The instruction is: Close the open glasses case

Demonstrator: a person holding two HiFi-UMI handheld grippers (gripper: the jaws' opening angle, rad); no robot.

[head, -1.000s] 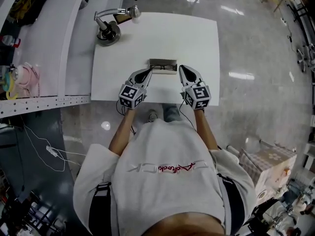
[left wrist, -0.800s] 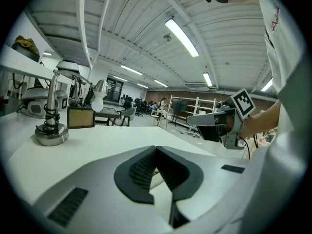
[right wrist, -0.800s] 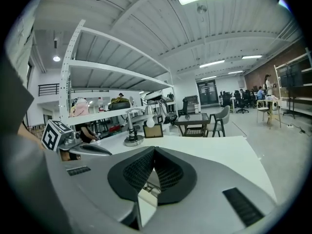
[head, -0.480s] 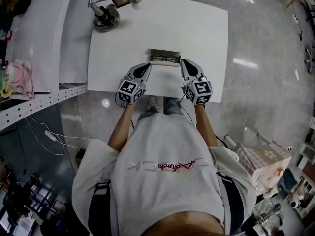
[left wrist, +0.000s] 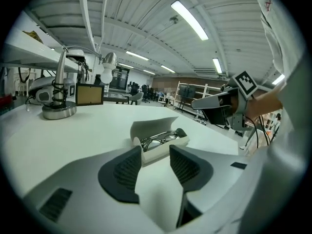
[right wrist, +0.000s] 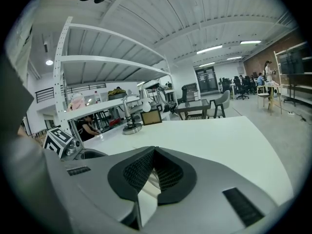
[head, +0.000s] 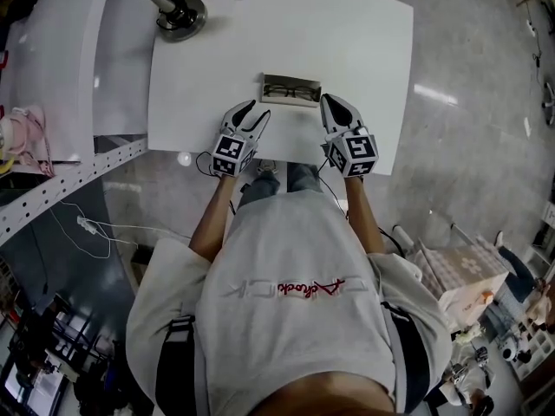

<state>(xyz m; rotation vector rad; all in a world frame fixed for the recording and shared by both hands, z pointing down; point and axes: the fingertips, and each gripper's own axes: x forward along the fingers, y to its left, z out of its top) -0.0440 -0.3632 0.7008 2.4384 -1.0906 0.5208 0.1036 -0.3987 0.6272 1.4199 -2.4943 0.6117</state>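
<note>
The open glasses case (head: 291,90) lies on the white table (head: 347,33), its lid (left wrist: 153,126) standing up and dark-framed glasses (left wrist: 158,138) inside. My left gripper (head: 254,113) hovers just short of the case's left end. Its jaws are opening, and nothing is between them; the left gripper view shows the case (left wrist: 163,145) beyond the gap (left wrist: 155,152). My right gripper (head: 329,102) is by the case's right end, a little short of it, jaws shut and empty (right wrist: 154,152). It also shows as a grey wedge in the left gripper view (left wrist: 197,104).
A metal desk lamp (head: 178,7) stands at the table's far left corner (left wrist: 58,106). A white shelf unit (head: 52,68) runs along the left side. Both grippers are near the table's front edge (head: 286,156), close to the person's body.
Both grippers have sunk toward the table and drawn slightly back from the case. The left jaws, shut before, now stand apart. The case has not moved.
</note>
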